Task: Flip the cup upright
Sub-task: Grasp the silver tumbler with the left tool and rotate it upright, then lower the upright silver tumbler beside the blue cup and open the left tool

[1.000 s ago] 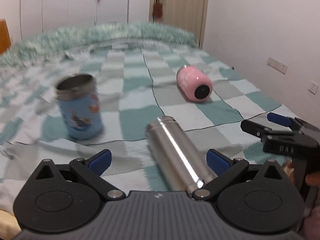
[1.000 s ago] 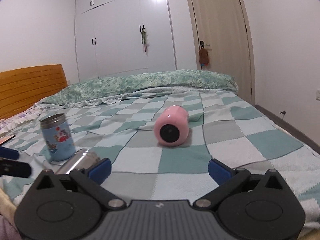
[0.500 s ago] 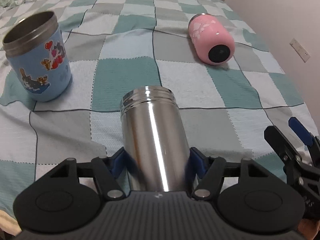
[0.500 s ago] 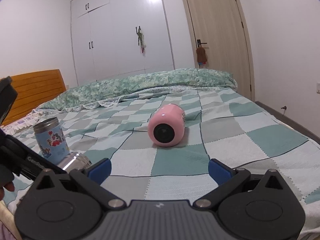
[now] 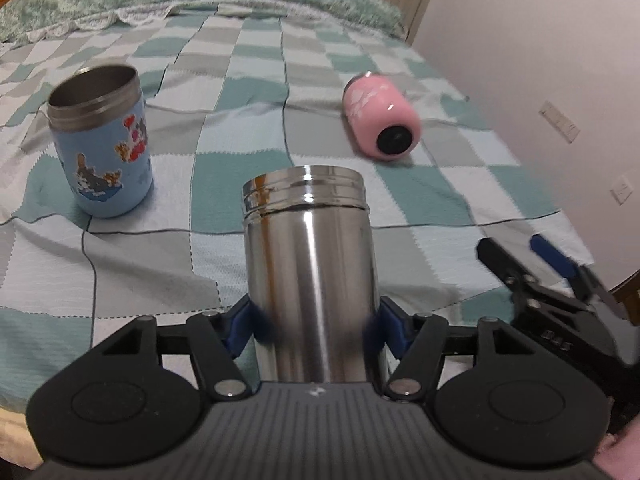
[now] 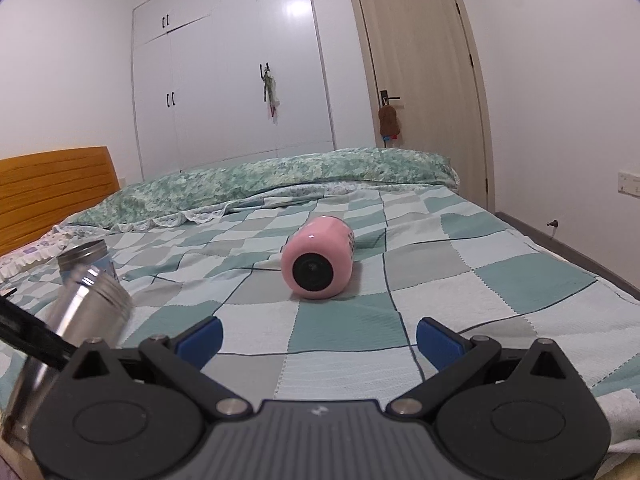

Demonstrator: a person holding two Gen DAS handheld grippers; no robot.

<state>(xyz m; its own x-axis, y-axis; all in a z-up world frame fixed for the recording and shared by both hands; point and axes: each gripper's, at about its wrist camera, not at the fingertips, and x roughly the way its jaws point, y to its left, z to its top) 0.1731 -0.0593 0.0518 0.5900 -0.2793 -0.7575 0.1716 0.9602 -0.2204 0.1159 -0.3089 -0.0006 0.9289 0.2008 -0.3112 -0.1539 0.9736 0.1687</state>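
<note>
Steel cup [image 5: 310, 276] sits clamped between the left gripper [image 5: 316, 326] pads, tilted with its threaded mouth pointing away — raised off the checked bedspread [image 5: 120, 264]. Right gripper [image 6: 318, 336] stands wide, holding nothing. Beyond the steel cup: blue cup [image 5: 102, 142] upright, pink cup [image 5: 380, 122] on its side.

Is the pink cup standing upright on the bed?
No, the pink cup lies on its side on the checkered blanket, its dark round end facing the right wrist camera.

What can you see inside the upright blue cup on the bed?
The blue cup stands open: only its bare steel inner wall shows near the rim. Its own wall hides the bottom, so any contents cannot be seen.
</note>
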